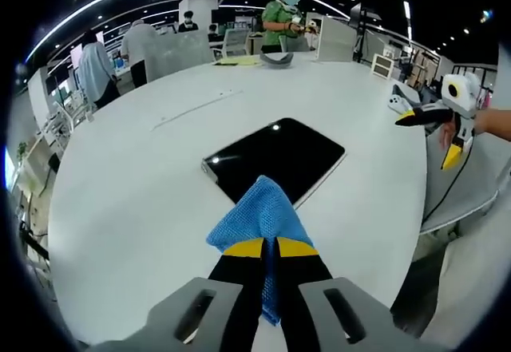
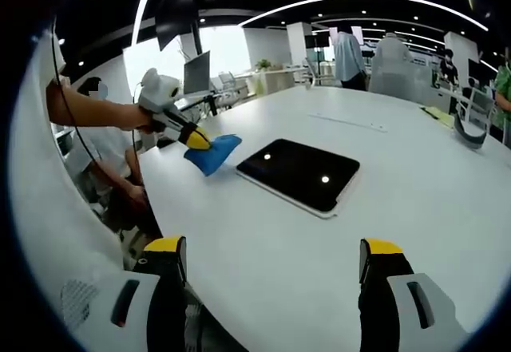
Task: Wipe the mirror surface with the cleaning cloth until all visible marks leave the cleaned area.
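Observation:
A dark rectangular mirror (image 1: 275, 160) lies flat on the white round table (image 1: 144, 184); it also appears in the right gripper view (image 2: 299, 172), reflecting ceiling lights. My left gripper (image 1: 270, 247) is shut on a blue cleaning cloth (image 1: 255, 216), which hangs just short of the mirror's near corner. From the right gripper view, the left gripper (image 2: 196, 138) holds the cloth (image 2: 214, 151) above the table, left of the mirror. My right gripper (image 2: 271, 258) stands open over the table edge, nothing between its fingers; it shows at the right of the left gripper view (image 1: 435, 128).
Far across the table lie a grey object (image 1: 277, 59) and yellow papers (image 1: 239, 61). Several people stand or sit beyond the table among desks and monitors. A person (image 2: 112, 176) sits close behind the left gripper. A cable (image 1: 447, 184) hangs off the table's right edge.

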